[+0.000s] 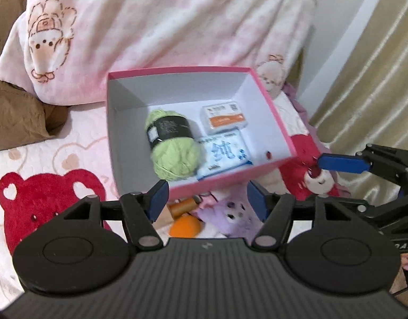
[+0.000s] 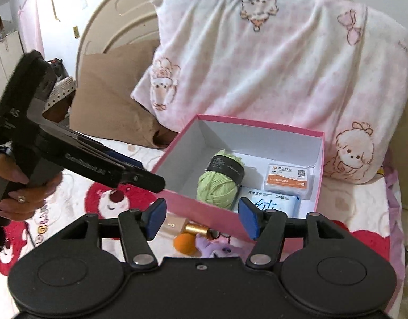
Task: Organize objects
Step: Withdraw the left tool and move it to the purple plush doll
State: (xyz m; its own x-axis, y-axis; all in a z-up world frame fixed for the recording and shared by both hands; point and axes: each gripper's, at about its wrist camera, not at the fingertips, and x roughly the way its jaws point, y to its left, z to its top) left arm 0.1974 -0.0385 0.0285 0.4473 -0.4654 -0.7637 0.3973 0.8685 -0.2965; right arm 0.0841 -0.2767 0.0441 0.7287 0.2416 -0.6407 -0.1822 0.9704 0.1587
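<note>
Lying on the bed cover (image 2: 363,207), a pink box (image 1: 281,122) stands open, with white inner walls. Inside it are three things: a green yarn ball (image 1: 172,146) with a dark label at the left, a small orange-and-white pack (image 1: 224,118) near the far right wall, and a blue-and-white tissue pack (image 1: 225,156) in front of that pack, just beside the yarn. The rest of the box floor is bare. Outside the box, close to its near wall, lie an orange sponge (image 2: 184,242), a gold tube (image 2: 197,229) and a purple plush toy (image 1: 234,214); they are near each other on the cover. A pink pillow (image 2: 257,66) leans behind the box and touches its far edge. The left gripper (image 1: 208,203) hovers above these loose things with its jaws about half apart and nothing between them. The right gripper (image 2: 201,219) is also half open and empty, above the near wall of the box. A hand (image 2: 25,194) holds the handle of the left gripper at the left side of the right wrist view.
</note>
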